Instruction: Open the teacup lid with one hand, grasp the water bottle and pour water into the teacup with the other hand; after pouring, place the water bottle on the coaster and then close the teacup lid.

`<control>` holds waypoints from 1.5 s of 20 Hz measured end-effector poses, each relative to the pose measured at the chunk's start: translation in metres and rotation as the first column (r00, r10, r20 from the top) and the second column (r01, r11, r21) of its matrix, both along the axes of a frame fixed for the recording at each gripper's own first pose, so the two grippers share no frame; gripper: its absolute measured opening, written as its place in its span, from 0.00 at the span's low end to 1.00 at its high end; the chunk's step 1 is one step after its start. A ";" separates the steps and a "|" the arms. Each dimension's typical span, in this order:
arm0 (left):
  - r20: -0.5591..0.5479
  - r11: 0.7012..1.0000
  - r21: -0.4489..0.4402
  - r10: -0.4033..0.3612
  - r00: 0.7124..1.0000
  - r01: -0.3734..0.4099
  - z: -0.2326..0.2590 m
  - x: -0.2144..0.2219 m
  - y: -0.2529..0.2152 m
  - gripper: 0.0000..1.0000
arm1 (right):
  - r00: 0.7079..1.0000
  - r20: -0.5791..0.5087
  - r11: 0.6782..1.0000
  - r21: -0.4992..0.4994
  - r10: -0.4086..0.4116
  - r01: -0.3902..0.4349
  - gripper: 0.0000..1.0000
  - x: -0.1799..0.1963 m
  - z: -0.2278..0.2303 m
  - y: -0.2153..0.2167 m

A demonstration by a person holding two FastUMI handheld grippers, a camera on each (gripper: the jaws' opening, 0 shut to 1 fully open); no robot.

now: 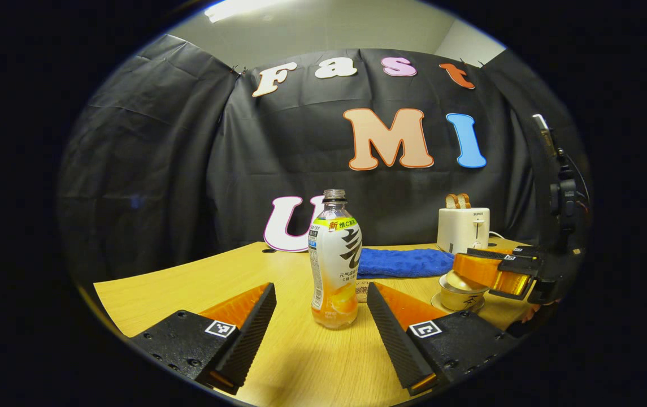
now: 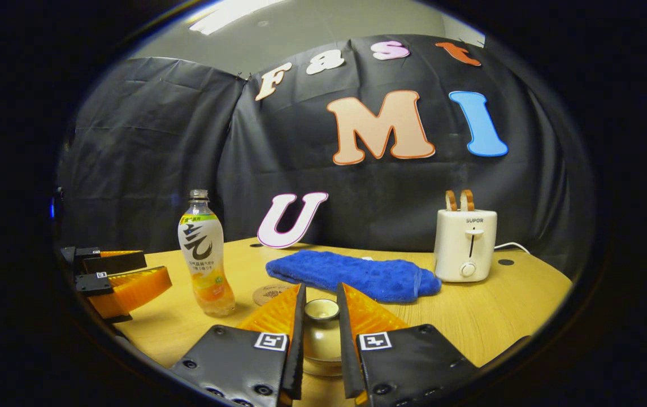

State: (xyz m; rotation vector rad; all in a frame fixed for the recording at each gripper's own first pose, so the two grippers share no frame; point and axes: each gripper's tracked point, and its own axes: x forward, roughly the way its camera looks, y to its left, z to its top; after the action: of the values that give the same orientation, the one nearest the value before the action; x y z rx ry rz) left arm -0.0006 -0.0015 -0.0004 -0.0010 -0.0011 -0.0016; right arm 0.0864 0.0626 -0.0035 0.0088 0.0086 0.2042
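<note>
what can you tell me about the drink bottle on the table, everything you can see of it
The clear plastic drink bottle stands upright on the light wooden table, apart from the round brown coaster beside it. Its neck is bare, with no cap on. A white wrap label with black brushwork and a yellow-green band covers most of the body. Orange liquid fills only the bottom part. It sits between the open fingers of the left tool, which do not touch it.

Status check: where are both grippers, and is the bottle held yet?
Right gripper closed around the cream ceramic teacup lid's knob. Left gripper open, straddling the uncapped orange-drink plastic bottle, not gripping. Nothing between them.
</note>
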 end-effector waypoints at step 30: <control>-0.123 0.993 -0.017 -0.114 0.986 0.113 -0.020 0.065 -0.016 0.95 | 0.927 0.014 0.927 -0.014 -0.375 0.375 0.31 -0.058 0.005 -0.155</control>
State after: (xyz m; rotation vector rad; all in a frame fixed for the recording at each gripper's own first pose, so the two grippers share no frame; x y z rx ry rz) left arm 0.0646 -0.0175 -0.0207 -0.0111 0.1227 -0.1155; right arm 0.0280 -0.0928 0.0017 -0.0072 -0.0025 -0.1800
